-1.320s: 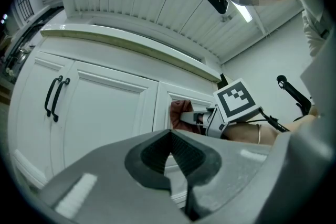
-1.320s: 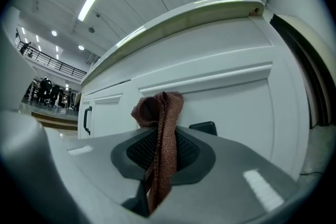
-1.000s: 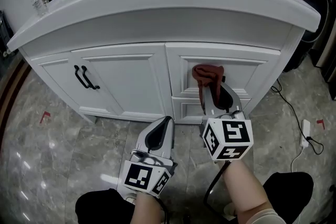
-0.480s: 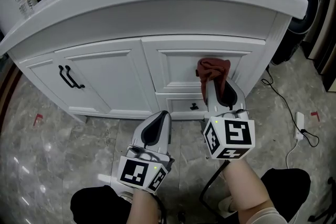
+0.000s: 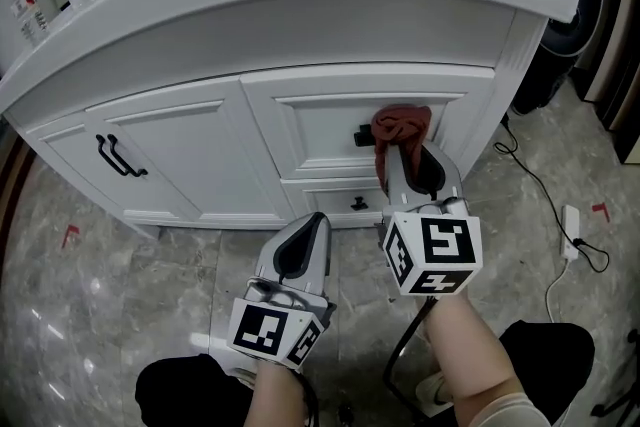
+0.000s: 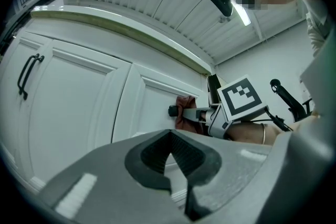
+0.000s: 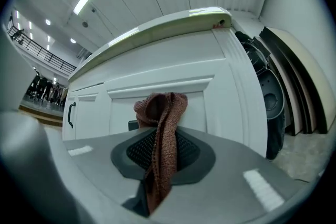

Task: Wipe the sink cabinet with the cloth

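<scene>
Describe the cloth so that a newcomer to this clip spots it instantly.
Start at the white sink cabinet and go to its upper drawer, right of the doors. The cloth sits against that drawer front beside the black knob, pinched in the right gripper. It is the only reddish-brown, knitted thing there.
</scene>
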A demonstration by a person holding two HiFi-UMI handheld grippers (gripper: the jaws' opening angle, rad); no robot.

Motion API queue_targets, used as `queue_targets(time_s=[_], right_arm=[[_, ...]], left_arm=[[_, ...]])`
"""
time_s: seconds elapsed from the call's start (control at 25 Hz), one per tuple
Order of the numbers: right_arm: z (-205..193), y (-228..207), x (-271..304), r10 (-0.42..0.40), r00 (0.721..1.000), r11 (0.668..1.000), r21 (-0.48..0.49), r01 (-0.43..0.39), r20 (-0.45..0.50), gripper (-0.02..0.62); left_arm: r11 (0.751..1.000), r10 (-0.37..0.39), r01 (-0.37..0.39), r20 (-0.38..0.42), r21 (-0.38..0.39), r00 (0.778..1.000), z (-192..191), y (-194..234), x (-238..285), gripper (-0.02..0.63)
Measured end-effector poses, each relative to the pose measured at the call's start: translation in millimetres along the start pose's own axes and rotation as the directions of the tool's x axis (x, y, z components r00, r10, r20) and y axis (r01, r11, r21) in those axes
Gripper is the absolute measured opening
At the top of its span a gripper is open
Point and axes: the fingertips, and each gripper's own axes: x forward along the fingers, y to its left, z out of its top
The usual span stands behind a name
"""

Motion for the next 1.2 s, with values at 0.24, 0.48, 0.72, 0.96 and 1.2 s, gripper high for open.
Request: queue_targets(time_s=[0.24, 0.48, 0.72, 0.96, 1.2], right_arm=[[5.7, -21.2, -7.2, -0.038, 0.999, 0.999, -0.019, 0.038, 0.008, 0.084], [13.6, -56.4, -22.8, -0.100, 0.995, 0.993, -0.063, 0.101, 0.018, 0.089], [12.4, -82.2, -36.4, -0.153, 0.988, 0.988, 0.012, 0.153, 0.015, 0.086], [-5.8, -82.5, -45.5, -0.159, 0.987, 0.985, 0.062, 0.160, -0.018, 0.084], [-31.1, -6.9, -34.6, -0.022, 0.999, 0.999, 0.027, 0.023, -0.038, 0.084]], left_arm=[[1.000, -0.010, 0.010, 0.002, -0.011, 1.000, -2.6, -6.6, 12.1, 0.000], [0.999, -0.037, 0.036, -0.008, -0.019, 0.999, -9.9, -19.7, 24.8, 0.000], [0.998, -0.052, 0.052, -0.003, -0.020, 0.999, -7.6, -30.5, 31.9, 0.000], [0.999, -0.039, 0.039, -0.011, -0.012, 0.999, -8.6, -28.2, 31.5, 0.000], [0.999, 0.029, -0.029, -0.025, 0.030, 0.999, -10.1, -2.3, 12.8, 0.000]])
